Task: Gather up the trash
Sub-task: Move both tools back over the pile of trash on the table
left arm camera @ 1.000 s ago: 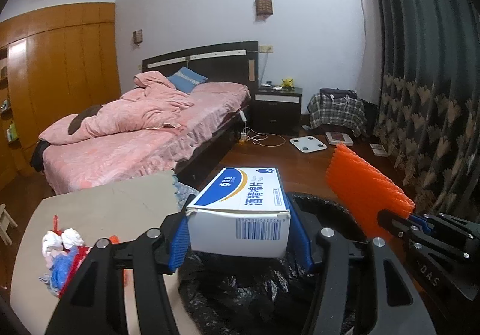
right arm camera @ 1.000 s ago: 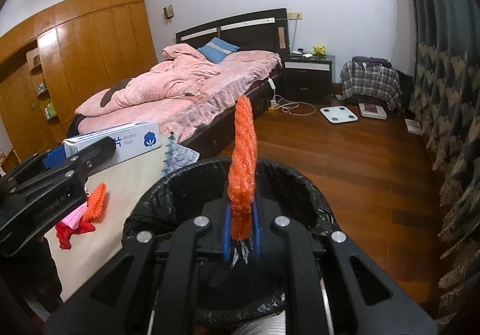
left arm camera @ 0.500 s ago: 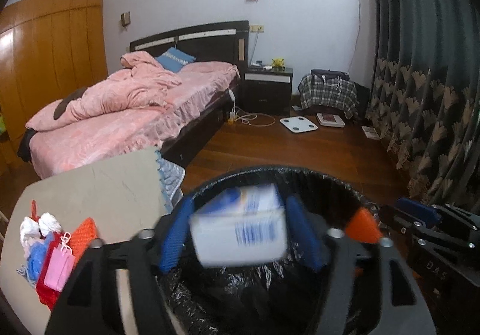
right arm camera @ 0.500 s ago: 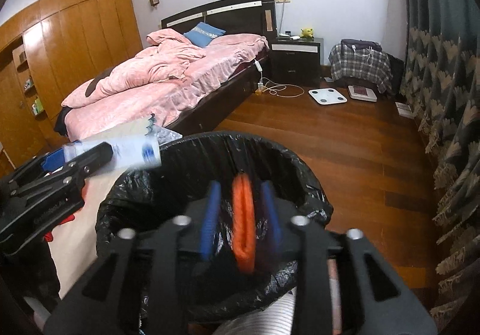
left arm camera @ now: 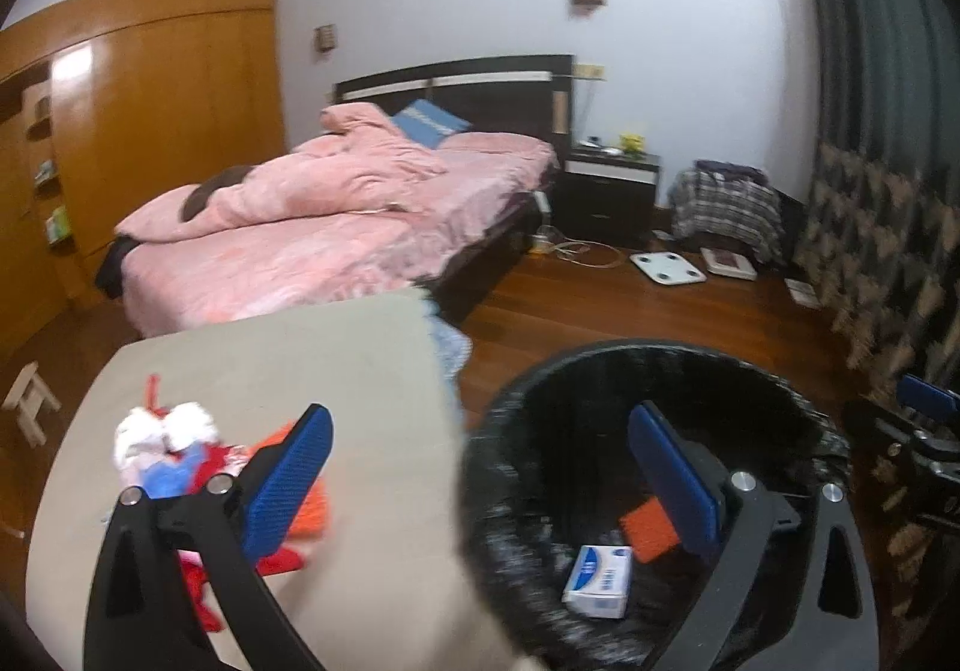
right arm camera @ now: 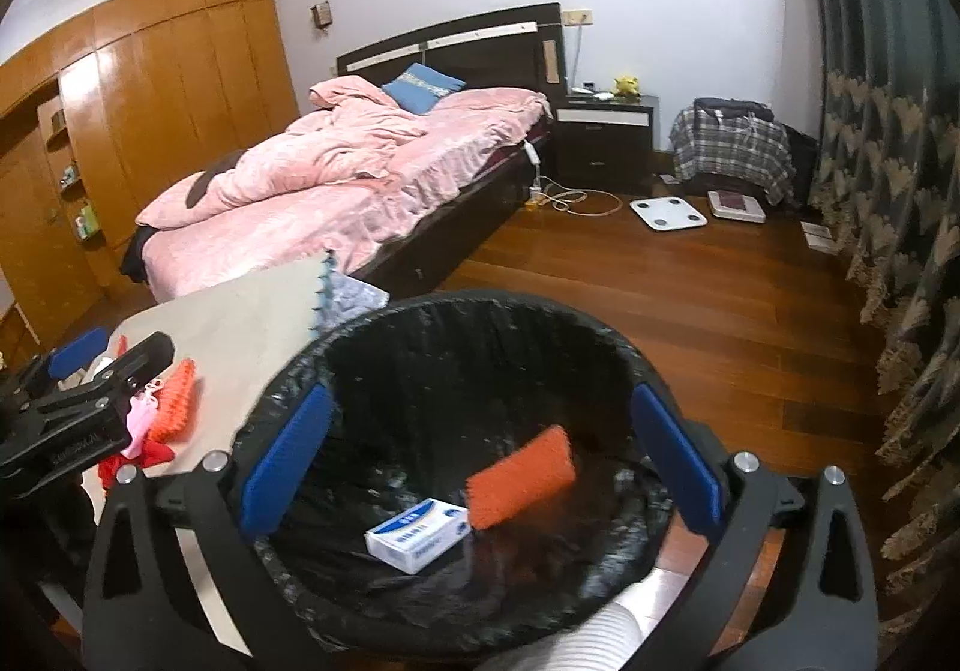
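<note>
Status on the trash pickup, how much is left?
Done: the box and orange pad are inside the bin. In hand: nothing; the left gripper and right gripper are opening, nothing between the jaws. Left: the small pile on the table.

Left tool (left arm camera: pixel 480 467): matte black plastic frame, two angular arms, each ending in a flat blue textured pad (left arm camera: pixel 288 482). A silver screw head sits at each arm joint, with triangular cut-outs in the frame below. Right tool (right arm camera: pixel 477 461): same build, black arms, blue ribbed pads (right arm camera: pixel 287 464), silver screws in pairs on both sides. Seen from the right wrist view, the left tool's side carries small pale lettering, too blurred to read.
</note>
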`<state>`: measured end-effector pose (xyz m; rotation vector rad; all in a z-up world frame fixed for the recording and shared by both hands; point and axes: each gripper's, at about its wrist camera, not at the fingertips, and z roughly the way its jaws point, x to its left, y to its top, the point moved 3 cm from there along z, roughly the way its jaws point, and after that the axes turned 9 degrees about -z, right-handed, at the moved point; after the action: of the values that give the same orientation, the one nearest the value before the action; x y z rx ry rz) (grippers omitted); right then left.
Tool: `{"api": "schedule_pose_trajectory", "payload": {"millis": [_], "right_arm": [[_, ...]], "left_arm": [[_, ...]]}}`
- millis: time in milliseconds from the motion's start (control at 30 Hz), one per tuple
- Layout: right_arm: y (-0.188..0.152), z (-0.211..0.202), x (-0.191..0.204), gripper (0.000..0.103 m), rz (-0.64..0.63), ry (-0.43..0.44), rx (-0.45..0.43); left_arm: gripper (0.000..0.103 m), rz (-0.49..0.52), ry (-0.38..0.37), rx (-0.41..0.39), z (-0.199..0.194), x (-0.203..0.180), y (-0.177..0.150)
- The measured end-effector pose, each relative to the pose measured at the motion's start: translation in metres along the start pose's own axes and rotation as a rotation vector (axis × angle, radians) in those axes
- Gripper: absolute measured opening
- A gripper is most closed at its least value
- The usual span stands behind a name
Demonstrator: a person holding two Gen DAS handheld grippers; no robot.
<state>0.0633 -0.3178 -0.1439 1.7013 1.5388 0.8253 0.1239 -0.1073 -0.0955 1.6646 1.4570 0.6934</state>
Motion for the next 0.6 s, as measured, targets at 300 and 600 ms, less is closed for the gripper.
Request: {"api": "schedule_pose_trajectory", "payload": {"millis": [300,600], "right_arm": [[0.019,0.012,0.062,0.098,-0.075,0.083,-0.029],[0.035,0.030,0.136,0.098,-0.147,0.177,-0.057]], "left_arm": [[0.097,-0.073,0.156,-0.028,-0.022,0.083,-0.006],[0.097,-0.122,0.296,-0.045,-0.034,0.161,-0.016]]}}
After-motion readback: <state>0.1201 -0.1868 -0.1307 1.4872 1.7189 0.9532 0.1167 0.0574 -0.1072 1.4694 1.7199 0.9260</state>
